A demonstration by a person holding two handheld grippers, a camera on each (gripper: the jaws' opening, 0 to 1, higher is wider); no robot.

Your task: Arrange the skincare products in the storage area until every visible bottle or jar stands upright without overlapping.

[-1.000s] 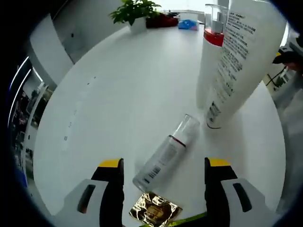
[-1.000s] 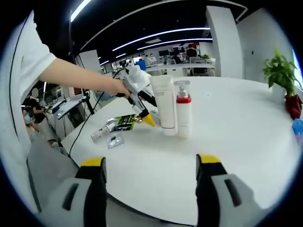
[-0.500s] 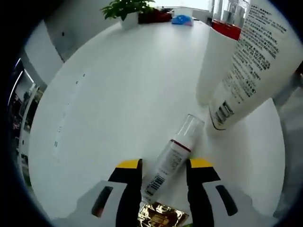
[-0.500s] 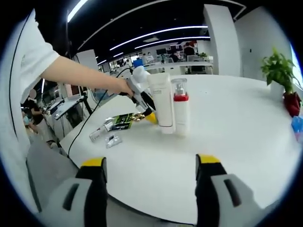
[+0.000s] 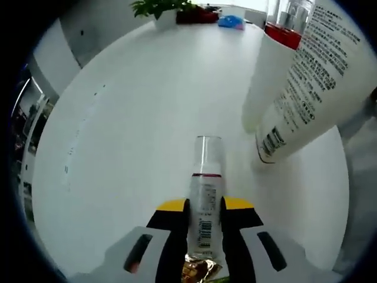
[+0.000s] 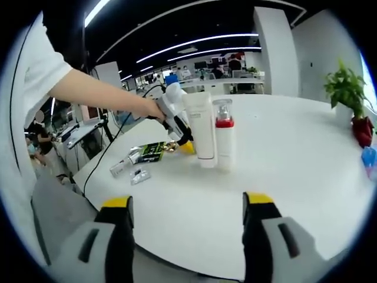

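A small clear bottle [image 5: 205, 203] with a red band lies lengthwise between the jaws of my left gripper [image 5: 204, 207], which is shut on it low over the white table [image 5: 129, 118]. A tall white tube [image 5: 312, 76] with black print and a white pump bottle [image 5: 265, 76] with a red collar stand upright just right of it. In the right gripper view the tube [image 6: 203, 132] and pump bottle [image 6: 224, 141] stand side by side, with the left gripper [image 6: 184, 141] in a person's hand beside them. My right gripper [image 6: 187, 206] is open near the table edge, holding nothing.
A gold sachet [image 5: 199, 268] lies under the left jaws. A green packet [image 6: 152, 152] and small clear sachets [image 6: 139, 174] lie on the table's left part. A potted plant [image 6: 347, 88] and a blue item [image 5: 231, 22] sit at the far edge. An office lies behind.
The left jaws have shut on the small clear bottle, which has turned from slanted to in line with them. The right gripper has hardly moved.
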